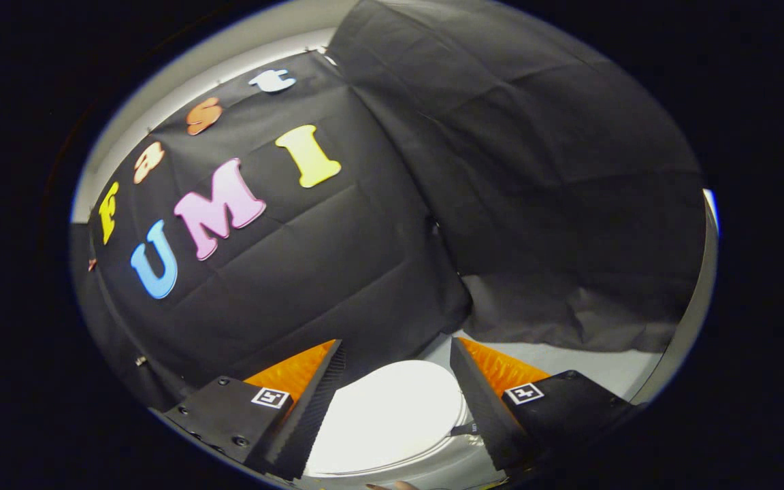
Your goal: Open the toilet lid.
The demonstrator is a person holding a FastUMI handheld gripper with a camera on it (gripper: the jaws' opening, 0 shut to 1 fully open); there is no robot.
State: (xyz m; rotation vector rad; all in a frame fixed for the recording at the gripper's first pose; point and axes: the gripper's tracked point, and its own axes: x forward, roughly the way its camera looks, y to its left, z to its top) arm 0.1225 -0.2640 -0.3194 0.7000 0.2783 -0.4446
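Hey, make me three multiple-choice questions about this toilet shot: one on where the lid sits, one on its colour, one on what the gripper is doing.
1. Where is the toilet lid relative to the gripper fingers?
A. Seen between them, below
B. Far off to the left of both
C. Hanging on the cloth wall

2. What colour is the lid?
A. Black
B. White
C. Blue

3. What state is the gripper in?
A. Shut on the lid
B. Open, holding nothing
C. Shut on a cloth

Answers: 1 A, the lid shows in the gap between the two fingers. 2 B, its surface is plain white. 3 B, the fingers stand wide apart and neither presses on the lid.
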